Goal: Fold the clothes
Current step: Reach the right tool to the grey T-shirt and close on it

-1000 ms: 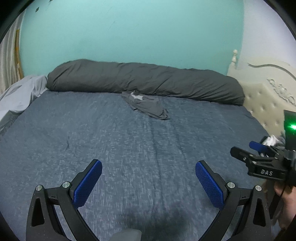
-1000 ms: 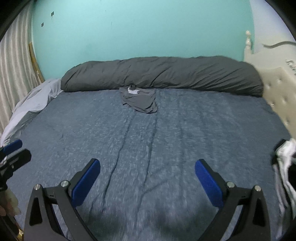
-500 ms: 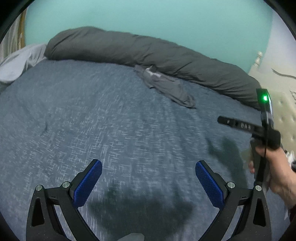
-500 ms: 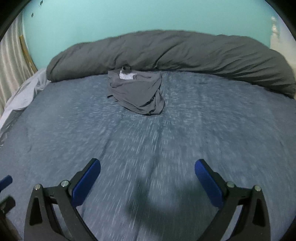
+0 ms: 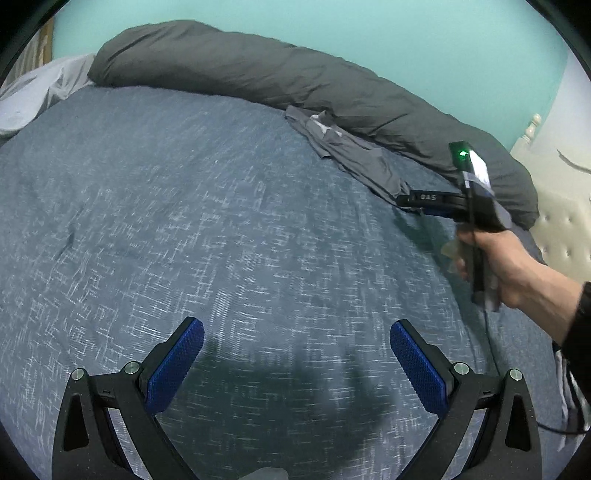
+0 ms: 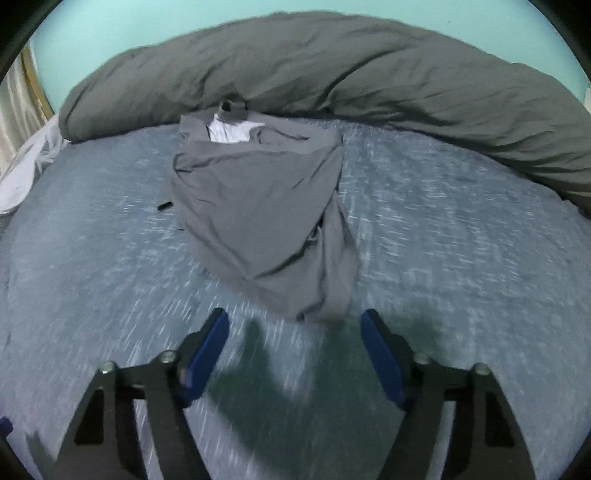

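A crumpled grey garment point(image 6: 262, 206) is lying on a blue bedspread point(image 5: 184, 221) beneath a turquoise wall point(image 5: 369, 33), both the left gripper point(image 5: 295, 363) and right gripper point(image 6: 295, 350) hovering agape, empty.

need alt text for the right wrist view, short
An open right gripper with blue pads hovers just short of a crumpled grey garment lying on a blue-grey bedspread. A long dark grey duvet roll lies behind it against a turquoise wall.
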A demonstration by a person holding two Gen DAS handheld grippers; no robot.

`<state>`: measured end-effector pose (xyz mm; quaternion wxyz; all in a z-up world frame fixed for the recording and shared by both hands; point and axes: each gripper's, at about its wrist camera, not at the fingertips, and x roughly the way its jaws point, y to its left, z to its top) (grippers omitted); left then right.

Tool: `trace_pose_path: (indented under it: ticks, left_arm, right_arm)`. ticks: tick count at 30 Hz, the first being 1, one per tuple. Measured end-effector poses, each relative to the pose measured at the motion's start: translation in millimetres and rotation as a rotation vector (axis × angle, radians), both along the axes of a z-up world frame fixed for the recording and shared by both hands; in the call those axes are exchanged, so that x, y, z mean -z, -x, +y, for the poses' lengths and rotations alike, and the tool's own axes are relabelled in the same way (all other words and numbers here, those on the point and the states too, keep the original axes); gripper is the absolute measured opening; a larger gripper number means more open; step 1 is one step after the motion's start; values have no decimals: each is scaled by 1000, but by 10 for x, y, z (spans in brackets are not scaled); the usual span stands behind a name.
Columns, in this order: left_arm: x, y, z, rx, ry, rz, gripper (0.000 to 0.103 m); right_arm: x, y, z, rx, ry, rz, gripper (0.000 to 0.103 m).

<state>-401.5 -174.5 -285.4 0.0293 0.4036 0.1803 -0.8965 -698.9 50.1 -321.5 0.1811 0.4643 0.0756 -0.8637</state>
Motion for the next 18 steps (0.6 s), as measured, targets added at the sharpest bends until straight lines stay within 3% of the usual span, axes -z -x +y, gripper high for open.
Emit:
trace_pose_path:
  ticks: [4,6,11,14,18]
  left_arm:
    - [35,-24,-72,2,-20,-7,103]
    - [40,-59,-75,0,-5,-1,103]
    - [43,-179,-78,-5,-22,0,103]
    - [-37,-350,-5,1,7,27,103]
    - [-109,-639,83,6,0,37,103]
  right_arm:
    - [79,113,-33,14,-25,6,36]
    - [44,92,-23,3,-19,20,12]
    - [-185,-218,-4,-45,-11,75,6]
    - [-325,-408,7,-74,-6,108,6]
    - [-668,-863,132,-105,73,141,6]
